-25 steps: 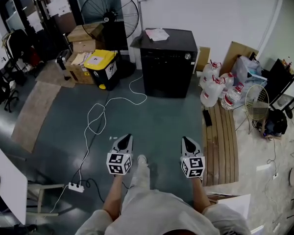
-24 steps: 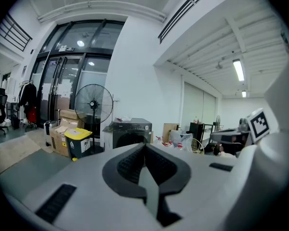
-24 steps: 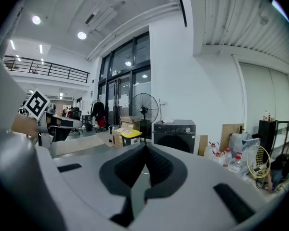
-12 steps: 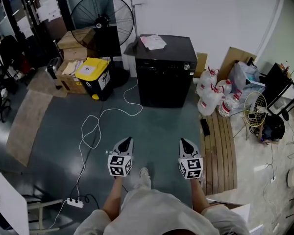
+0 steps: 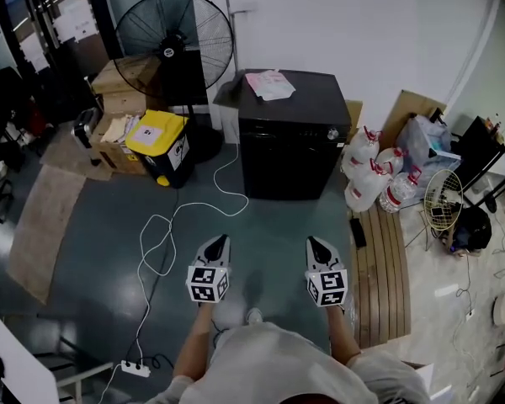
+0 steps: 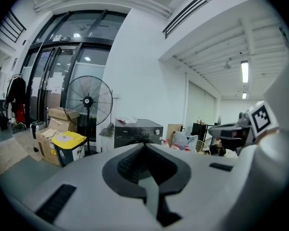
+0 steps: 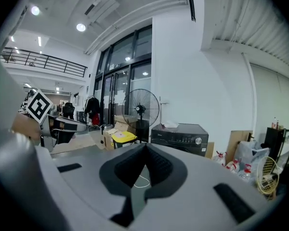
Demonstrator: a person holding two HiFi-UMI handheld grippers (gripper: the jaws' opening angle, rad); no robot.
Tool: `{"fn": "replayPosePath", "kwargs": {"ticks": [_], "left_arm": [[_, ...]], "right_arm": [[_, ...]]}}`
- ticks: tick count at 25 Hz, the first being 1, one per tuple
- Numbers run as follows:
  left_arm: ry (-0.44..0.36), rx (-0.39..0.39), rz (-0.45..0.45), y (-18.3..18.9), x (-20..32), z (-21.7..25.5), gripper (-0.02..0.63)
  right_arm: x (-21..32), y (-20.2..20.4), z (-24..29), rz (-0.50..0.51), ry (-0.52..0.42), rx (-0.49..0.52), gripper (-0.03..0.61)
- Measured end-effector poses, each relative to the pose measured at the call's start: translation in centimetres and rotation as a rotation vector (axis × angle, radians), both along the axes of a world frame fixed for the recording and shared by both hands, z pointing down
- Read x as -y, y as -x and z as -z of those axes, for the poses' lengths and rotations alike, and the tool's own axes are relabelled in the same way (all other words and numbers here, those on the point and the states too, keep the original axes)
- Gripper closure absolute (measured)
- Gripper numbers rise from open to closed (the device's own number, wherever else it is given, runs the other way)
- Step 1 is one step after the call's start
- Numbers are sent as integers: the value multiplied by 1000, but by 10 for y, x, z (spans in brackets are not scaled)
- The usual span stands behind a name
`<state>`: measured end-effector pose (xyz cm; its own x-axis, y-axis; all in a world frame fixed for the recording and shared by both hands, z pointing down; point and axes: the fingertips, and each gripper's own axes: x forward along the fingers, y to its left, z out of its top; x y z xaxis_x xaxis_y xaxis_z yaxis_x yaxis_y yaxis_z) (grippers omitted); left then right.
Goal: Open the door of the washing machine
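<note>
The washing machine (image 5: 290,133) is a black box against the white wall, door shut, with a sheet of paper (image 5: 269,83) on its top. It also shows ahead in the left gripper view (image 6: 137,131) and in the right gripper view (image 7: 180,135). My left gripper (image 5: 218,241) and right gripper (image 5: 313,243) are held side by side over the dark floor, well short of the machine and pointing at it. Both are shut, with nothing between the jaws, as the left gripper (image 6: 144,146) and the right gripper (image 7: 145,146) show in their own views.
A tall black fan (image 5: 175,36), a yellow-lidded bin (image 5: 158,146) and cardboard boxes (image 5: 118,78) stand left of the machine. A white cable (image 5: 181,225) loops over the floor to a power strip (image 5: 135,367). Water bottles (image 5: 370,171) and a wooden slatted board (image 5: 383,259) lie to the right.
The person has walked forward, so the washing machine sits nearer and larger in the head view. Both grippers kept their side-by-side pose and stayed shut.
</note>
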<state>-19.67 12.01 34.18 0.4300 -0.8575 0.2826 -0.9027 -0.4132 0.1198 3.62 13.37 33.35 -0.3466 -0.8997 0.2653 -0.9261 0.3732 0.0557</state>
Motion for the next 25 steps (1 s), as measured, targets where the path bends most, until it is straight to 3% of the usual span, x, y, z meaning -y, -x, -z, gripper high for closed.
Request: {"fn": "replayPosePath", "kwargs": {"ticks": [8, 25], "left_arm": [[3, 2, -9, 24, 53, -4, 603], [40, 30, -31, 11, 127, -32, 603]], "right_arm": [[46, 27, -9, -3, 22, -6, 578], [114, 21, -44, 7, 77, 4, 579]]}}
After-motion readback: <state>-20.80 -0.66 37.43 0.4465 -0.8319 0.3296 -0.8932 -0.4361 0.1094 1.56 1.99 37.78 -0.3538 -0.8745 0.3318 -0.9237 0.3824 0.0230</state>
